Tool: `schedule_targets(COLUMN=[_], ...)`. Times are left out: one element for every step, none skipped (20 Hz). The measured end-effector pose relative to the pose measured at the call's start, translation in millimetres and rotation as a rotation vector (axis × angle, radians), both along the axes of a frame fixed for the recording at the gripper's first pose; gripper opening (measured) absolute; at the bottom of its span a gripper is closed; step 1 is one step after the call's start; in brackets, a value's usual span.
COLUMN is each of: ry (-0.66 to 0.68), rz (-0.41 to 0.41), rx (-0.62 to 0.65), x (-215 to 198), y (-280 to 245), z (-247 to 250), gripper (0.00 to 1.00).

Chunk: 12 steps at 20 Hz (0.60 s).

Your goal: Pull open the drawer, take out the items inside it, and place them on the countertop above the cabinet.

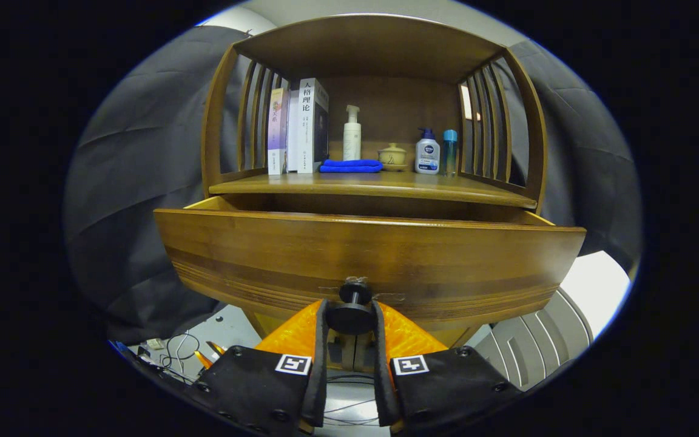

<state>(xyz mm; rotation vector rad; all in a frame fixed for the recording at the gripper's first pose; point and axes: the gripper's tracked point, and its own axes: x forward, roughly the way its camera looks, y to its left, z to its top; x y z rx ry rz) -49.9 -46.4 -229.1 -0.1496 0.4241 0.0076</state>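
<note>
The wooden drawer (368, 255) stands pulled out from the cabinet toward me, its front panel facing the camera; its inside is hidden behind that panel. A black round knob (352, 312) sticks out from the lower middle of the front. My gripper (349, 315) is shut on this knob, with the orange fingers (301, 331) pressing on it from both sides. Above the drawer lies the wooden countertop (374, 185) of the cabinet.
On the countertop stand three books (298, 127), a white pump bottle (352, 133), a folded blue cloth (351, 165), a small lidded pot (392, 156), a lotion bottle (427, 153) and a blue-capped bottle (449, 152). Slatted sides and a top board enclose this shelf. Cables lie on the floor below.
</note>
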Motion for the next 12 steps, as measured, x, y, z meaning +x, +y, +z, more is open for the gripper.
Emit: schedule_targets(ry=[0.006, 0.012, -0.003, 0.008, -0.002, 0.011, 0.005, 0.011, 0.007, 0.010, 0.009, 0.000], rz=[0.009, 0.017, 0.023, 0.022, 0.026, 0.026, 0.028, 0.029, 0.028, 0.029, 0.032, 0.032], rx=[-0.007, -0.020, -0.032, -0.040, -0.036, -0.031, -0.026, -0.021, -0.012, -0.004, 0.002, -0.003], x=[-3, -8, -11, -15, -16, -18, -18, -18, -18, -20, -19, -20], y=[1, 1, 1, 1, 3, 4, 4, 4, 5, 6, 6, 5], z=[-2, -3, 0, -3, -1, -3, -2, -3, -2, -3, -3, 2], gripper=[0.35, 0.35, 0.35, 0.35, 0.35, 0.35, 0.35, 0.35, 0.35, 0.38, 0.40, 0.42])
